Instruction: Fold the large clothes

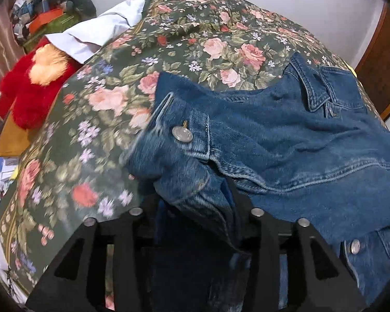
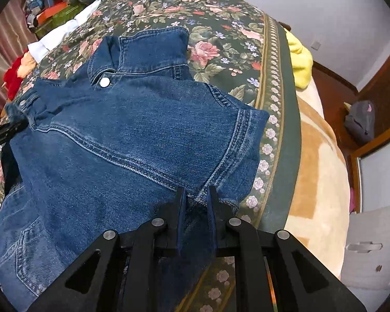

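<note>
A blue denim jacket (image 2: 122, 135) lies spread on the floral bedspread (image 1: 195, 39), collar toward the far side. In the left wrist view its sleeve cuff (image 1: 184, 140), with a metal button, drapes over my left gripper (image 1: 195, 197). The jaws stand apart, mostly hidden under the denim, and the sleeve lies loose between them. In the right wrist view my right gripper (image 2: 196, 200) is shut on a fold of denim at the jacket's shoulder seam, near the bedspread's border. The left gripper shows there as a black shape (image 2: 7, 132) beside the cuff (image 2: 26, 102).
A red plush toy (image 1: 31, 96), a white cloth (image 1: 91, 33) and stacked boxes (image 1: 46, 18) sit at the bed's far left. A yellow cloth (image 2: 301, 59) and beige blanket (image 2: 317, 182) lie at the right, beyond them a dark bag (image 2: 361, 122) and wooden furniture.
</note>
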Action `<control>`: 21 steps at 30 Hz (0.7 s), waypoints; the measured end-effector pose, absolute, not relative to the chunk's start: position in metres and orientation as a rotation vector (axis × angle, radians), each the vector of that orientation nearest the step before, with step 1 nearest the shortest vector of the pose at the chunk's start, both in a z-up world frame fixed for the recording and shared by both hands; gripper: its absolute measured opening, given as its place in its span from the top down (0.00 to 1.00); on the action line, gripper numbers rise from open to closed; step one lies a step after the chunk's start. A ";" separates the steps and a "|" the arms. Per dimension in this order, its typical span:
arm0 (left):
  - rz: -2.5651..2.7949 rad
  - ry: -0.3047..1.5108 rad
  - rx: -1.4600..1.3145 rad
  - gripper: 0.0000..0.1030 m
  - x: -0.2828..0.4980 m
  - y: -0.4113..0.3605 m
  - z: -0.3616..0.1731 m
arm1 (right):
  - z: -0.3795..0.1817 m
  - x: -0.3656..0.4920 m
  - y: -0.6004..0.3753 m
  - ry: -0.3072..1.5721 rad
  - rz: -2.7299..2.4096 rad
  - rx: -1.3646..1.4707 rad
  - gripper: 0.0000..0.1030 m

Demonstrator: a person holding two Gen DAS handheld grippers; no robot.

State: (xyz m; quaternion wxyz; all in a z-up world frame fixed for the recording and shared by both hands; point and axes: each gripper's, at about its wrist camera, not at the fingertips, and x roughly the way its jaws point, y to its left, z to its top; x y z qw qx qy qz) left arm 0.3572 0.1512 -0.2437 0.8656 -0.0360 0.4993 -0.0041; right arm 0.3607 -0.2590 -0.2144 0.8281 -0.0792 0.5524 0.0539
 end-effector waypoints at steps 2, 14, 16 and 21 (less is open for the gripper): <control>-0.018 1.048 -0.066 0.51 0.349 0.152 -0.242 | -0.215 0.358 -0.259 1.165 0.103 -0.178 0.89; -0.005 1.065 -0.108 0.37 0.310 0.173 -0.236 | -0.214 0.350 -0.258 1.143 0.046 -0.189 0.89; 0.000 1.067 -0.126 0.37 0.305 0.175 -0.233 | -0.213 0.346 -0.259 1.135 0.041 -0.193 0.89; 0.053 1.046 -0.039 0.37 0.289 0.177 -0.215 | -0.216 0.334 -0.269 1.163 -0.067 -0.289 0.89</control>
